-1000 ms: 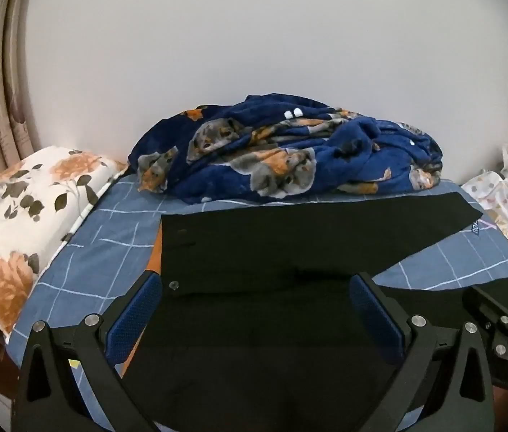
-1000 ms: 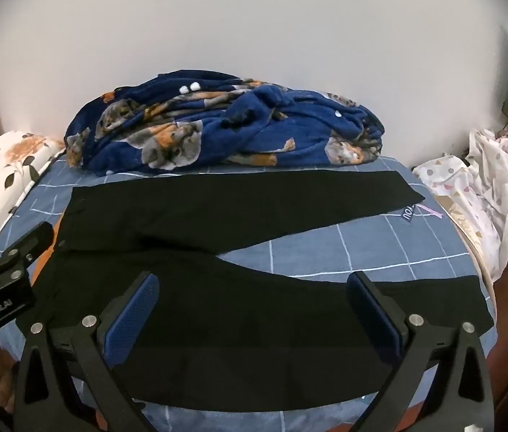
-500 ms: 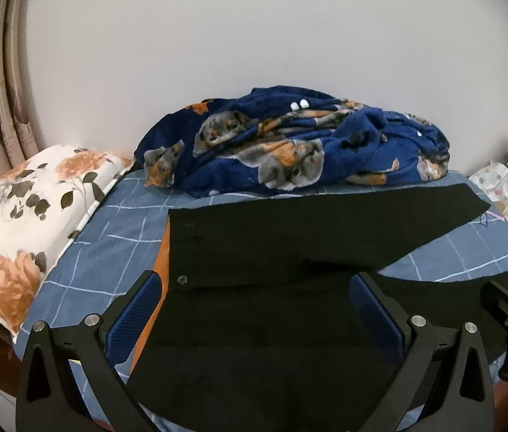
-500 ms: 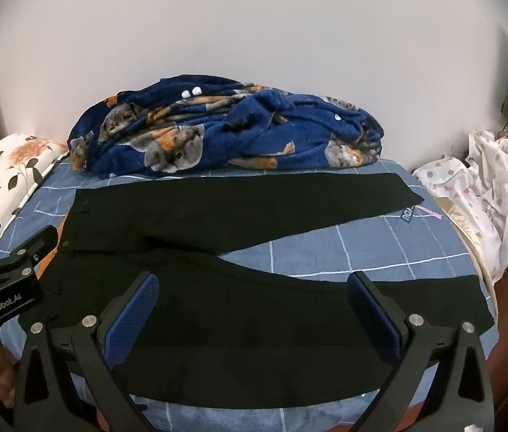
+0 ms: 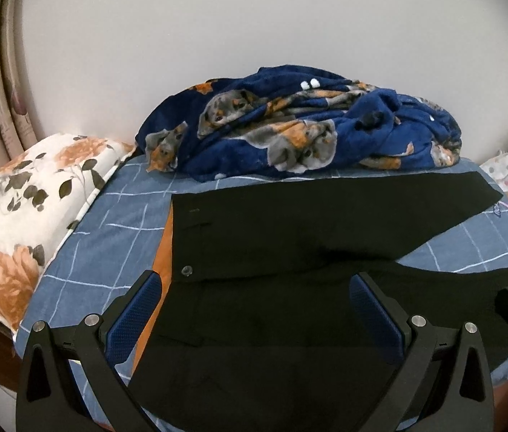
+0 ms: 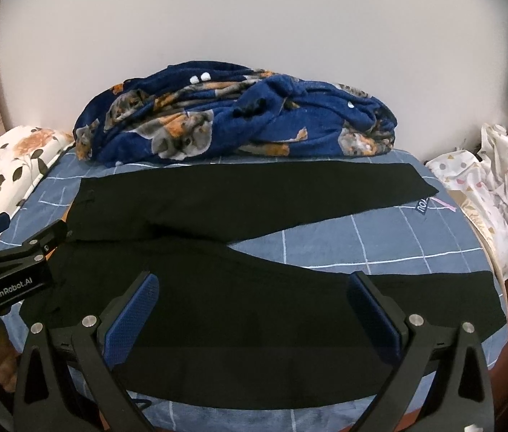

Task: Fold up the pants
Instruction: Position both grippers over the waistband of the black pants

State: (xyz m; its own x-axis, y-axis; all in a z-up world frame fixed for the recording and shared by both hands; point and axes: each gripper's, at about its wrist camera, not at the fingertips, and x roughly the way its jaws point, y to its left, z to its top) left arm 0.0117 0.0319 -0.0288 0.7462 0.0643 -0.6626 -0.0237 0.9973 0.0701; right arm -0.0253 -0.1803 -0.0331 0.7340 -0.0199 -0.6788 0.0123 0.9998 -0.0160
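Flat on the blue checked bedsheet [image 6: 380, 241], black pants [image 6: 254, 198] lie spread, waistband at 9 o'clock, legs splayed toward 3 o'clock. Left gripper [image 5: 254, 309] and right gripper [image 6: 254, 306] hover at 6 o'clock above the near leg, jaws released, empty. Blue dog-print blanket [image 6: 239, 115] sits at 12 o'clock, floral pillow [image 5: 27, 194] at 9.

Pants [image 6: 239, 252] flat on bed [image 6: 380, 244] — legs rightward; blanket [image 6: 239, 122] behind, pillow [image 5: 27, 194] left, cloth heap [image 6: 498, 194] right.

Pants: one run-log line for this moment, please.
stage: pre-grasp | pants: flat on bed, legs spread, unfolded | left gripper: open, empty, over waist | right gripper: open, empty, over near leg
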